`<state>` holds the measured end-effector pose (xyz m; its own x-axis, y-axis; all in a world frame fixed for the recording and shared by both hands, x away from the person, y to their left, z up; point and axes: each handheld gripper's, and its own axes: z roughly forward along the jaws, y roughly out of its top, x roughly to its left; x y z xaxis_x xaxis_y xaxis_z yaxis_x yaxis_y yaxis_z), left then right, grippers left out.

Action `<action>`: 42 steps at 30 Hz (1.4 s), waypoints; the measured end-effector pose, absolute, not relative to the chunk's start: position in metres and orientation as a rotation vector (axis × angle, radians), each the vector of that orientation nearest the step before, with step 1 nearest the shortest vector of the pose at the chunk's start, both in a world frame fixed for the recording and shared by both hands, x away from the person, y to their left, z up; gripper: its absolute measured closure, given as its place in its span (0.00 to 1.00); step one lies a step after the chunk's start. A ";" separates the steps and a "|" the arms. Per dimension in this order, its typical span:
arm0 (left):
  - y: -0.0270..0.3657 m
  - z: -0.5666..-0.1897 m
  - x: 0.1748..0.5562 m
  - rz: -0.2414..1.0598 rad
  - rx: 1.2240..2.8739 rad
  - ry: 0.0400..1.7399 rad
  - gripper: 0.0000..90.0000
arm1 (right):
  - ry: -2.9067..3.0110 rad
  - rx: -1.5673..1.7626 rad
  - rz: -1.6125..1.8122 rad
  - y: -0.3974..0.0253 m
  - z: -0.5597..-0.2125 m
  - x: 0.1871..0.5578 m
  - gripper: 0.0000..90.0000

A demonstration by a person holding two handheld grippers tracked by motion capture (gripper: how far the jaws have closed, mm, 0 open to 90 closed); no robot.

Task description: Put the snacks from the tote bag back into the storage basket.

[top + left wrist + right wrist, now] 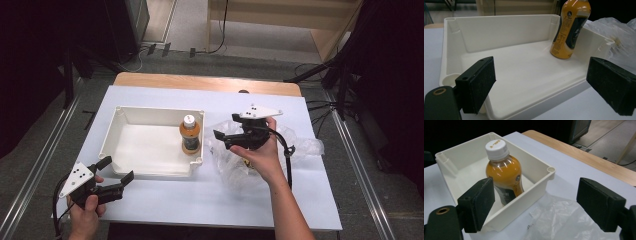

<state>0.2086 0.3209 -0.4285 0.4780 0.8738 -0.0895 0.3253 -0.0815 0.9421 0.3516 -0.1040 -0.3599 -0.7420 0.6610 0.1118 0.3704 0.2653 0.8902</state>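
While the bottle [190,132] stands against the tray [150,170] wall, its base hidden | bag [300,147] beside tray, partly covered | left gripper [119,167] spread at tray edge | right gripper [226,126] spread above bag

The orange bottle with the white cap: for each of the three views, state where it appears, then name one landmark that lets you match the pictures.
High view: the orange bottle stands upright at centre, against the right wall inside the white bin.
Left gripper view: upper right, in the bin's far corner, cap cut off by the top edge.
Right gripper view: upper left of centre, behind the bin's near wall.
Shared landmark: the clear plastic bag beside the bin.
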 end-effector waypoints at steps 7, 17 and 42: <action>0.322 -0.428 0.208 0.640 1.651 1.049 0.10 | 2.227 0.996 1.482 -0.127 -0.370 0.342 0.16; 0.321 -0.429 0.208 0.642 1.653 1.054 0.10 | 2.185 1.053 1.488 -0.160 -0.384 0.330 0.16; 0.323 -0.427 0.207 0.652 1.643 1.062 0.10 | 2.086 1.114 1.499 -0.222 -0.413 0.296 0.16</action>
